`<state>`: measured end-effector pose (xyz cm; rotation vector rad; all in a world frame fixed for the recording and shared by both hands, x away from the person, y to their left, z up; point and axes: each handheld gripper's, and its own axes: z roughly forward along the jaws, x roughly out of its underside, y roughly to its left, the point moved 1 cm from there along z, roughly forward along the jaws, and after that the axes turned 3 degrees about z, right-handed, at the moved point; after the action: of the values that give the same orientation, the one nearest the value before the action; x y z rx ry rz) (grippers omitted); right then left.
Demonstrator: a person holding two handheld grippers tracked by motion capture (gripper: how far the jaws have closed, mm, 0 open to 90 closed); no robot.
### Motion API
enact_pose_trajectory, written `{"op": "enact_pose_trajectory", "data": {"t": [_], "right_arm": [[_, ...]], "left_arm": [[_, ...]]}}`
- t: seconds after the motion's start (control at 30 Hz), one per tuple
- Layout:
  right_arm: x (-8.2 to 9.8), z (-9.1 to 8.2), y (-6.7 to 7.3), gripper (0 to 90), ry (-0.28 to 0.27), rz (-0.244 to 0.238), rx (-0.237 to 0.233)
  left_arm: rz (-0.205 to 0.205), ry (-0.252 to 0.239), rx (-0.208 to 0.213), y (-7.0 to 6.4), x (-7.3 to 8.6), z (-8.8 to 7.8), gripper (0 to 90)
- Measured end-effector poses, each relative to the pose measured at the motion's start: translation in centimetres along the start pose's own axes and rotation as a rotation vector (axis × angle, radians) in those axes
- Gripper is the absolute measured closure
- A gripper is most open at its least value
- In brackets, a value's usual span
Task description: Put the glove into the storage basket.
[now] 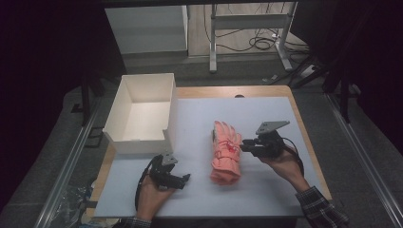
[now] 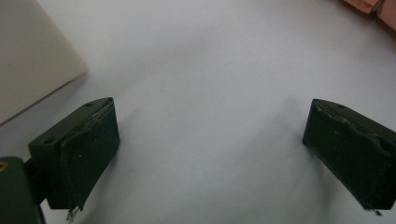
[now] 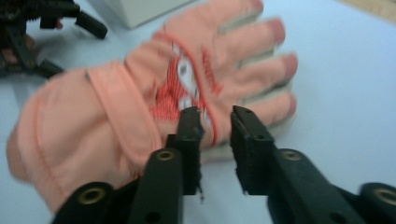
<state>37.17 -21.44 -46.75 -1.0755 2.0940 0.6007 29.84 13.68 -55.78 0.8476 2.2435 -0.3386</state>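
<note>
On the pale mat (image 1: 266, 180) that covers the table, the pink glove (image 1: 225, 152) lies flat, fingers pointing away from you and cuff toward you, a little to the right of the white box (image 1: 142, 114). Your right gripper (image 1: 243, 147) comes in from the glove's right side, its tips at the edge of the glove near the red print on its back. In the right gripper view the jaws stand a narrow gap apart over the glove's edge, with no fabric between them, so nothing is held yet.

You look to be in the approach to a first pick, probably with the open box as the glove's destination. The next move calls for lowering the tips onto the near edge of the glove and closing on enough fabric that it lifts whole, not just by a fold of the top layer.

Your right hand (image 1: 285, 164) holds its tool roughly level, forearm angled in from the lower right. Your left gripper (image 1: 184, 179) rests low on the mat just below the box's near corner, clear of the glove, pointing right. Its jaws are spread wide over bare mat, empty.
</note>
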Motion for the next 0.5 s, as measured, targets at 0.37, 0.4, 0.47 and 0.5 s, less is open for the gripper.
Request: {"op": "enact_pose_trajectory", "data": {"t": [0.37, 0.4, 0.47, 0.5], "right_arm": [[5.7, 1.4, 2.3, 87.5, 0.028, 0.062, -0.072], [6.0, 1.5, 2.7, 87.7, 0.028, 0.058, -0.069], [6.4, 1.7, 3.3, 87.8, 0.026, 0.051, -0.075], [6.4, 1.8, 3.6, 87.8, 0.027, 0.048, -0.077]], "left_arm": [[-0.005, 0.0, 0.0, 0.0, 0.0, 0.0, 3.7], [-0.004, 0.0, 0.0, 0.0, 0.0, 0.0, 3.7], [-0.005, 0.0, 0.0, 0.0, 0.0, 0.0, 3.7], [-0.005, 0.0, 0.0, 0.0, 0.0, 0.0, 3.7]]}}
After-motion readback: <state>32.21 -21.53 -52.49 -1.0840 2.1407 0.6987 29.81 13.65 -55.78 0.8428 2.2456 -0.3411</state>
